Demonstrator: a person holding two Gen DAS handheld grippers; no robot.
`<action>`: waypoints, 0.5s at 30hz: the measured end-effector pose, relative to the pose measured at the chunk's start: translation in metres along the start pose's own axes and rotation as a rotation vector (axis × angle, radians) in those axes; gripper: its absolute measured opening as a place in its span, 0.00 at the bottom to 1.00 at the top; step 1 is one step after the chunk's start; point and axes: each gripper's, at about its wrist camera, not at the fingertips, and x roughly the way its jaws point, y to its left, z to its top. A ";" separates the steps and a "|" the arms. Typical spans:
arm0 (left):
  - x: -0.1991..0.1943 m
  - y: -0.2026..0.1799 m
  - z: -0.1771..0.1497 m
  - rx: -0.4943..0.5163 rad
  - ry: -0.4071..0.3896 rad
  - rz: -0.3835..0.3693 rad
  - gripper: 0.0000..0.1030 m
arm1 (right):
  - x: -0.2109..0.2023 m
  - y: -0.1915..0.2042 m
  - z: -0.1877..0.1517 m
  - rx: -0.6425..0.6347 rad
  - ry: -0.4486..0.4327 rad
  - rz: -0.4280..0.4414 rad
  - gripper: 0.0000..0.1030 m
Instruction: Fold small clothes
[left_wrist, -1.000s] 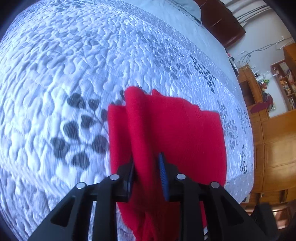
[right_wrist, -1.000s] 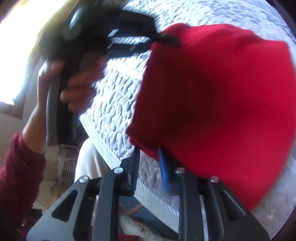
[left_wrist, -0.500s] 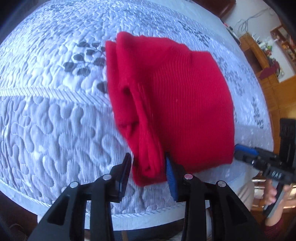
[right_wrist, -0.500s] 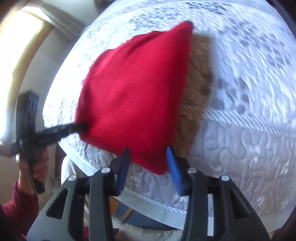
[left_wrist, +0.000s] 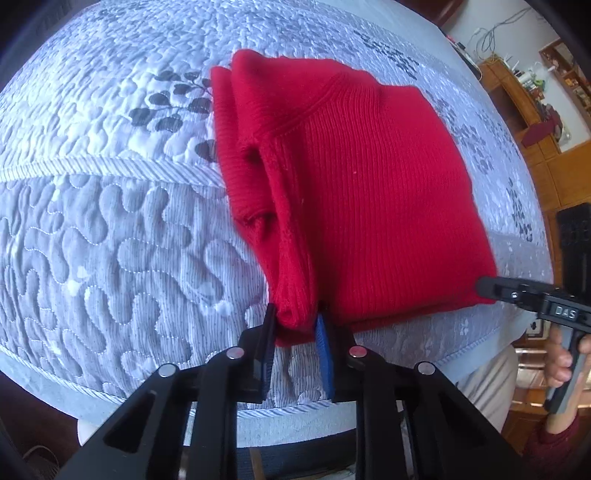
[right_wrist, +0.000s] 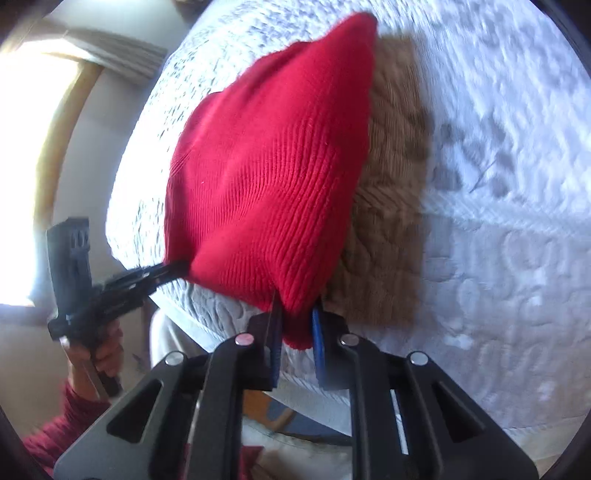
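Observation:
A folded red ribbed knit garment (left_wrist: 369, 184) lies on the quilted bedspread (left_wrist: 110, 240) close to the bed's near edge. In the left wrist view my left gripper (left_wrist: 295, 325) has the garment's near left corner between its pads, and its jaws are closing on it. My right gripper (left_wrist: 487, 288) shows at the right, at the other near corner. In the right wrist view the red garment (right_wrist: 266, 177) casts a shadow to its right. There my right gripper (right_wrist: 295, 325) has its jaws closing on the near corner pinched between its pads. My left gripper (right_wrist: 173, 267) reaches the garment from the left.
The bed's near edge (left_wrist: 443, 354) runs just under both grippers. Wooden cabinets and shelves (left_wrist: 554, 166) stand beyond the bed at the right. A bright window (right_wrist: 22, 166) is on the left. A hand (right_wrist: 99, 350) and a dark red sleeve (right_wrist: 74, 413) show beside the bed.
A second ago the garment was lifted and blurred in motion; it now lies toward the bed's near edge. Both pairs of jaws stood wider half a second ago and have narrowed onto its near corners.

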 end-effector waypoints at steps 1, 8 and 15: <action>0.004 -0.001 0.000 -0.002 0.002 0.000 0.20 | 0.003 0.000 -0.001 -0.008 0.012 -0.027 0.11; 0.011 -0.003 -0.001 0.007 -0.016 0.011 0.24 | 0.036 -0.007 -0.001 0.009 0.055 -0.086 0.12; -0.003 -0.013 -0.002 -0.020 -0.069 0.057 0.28 | 0.033 0.016 -0.003 -0.027 0.003 -0.123 0.30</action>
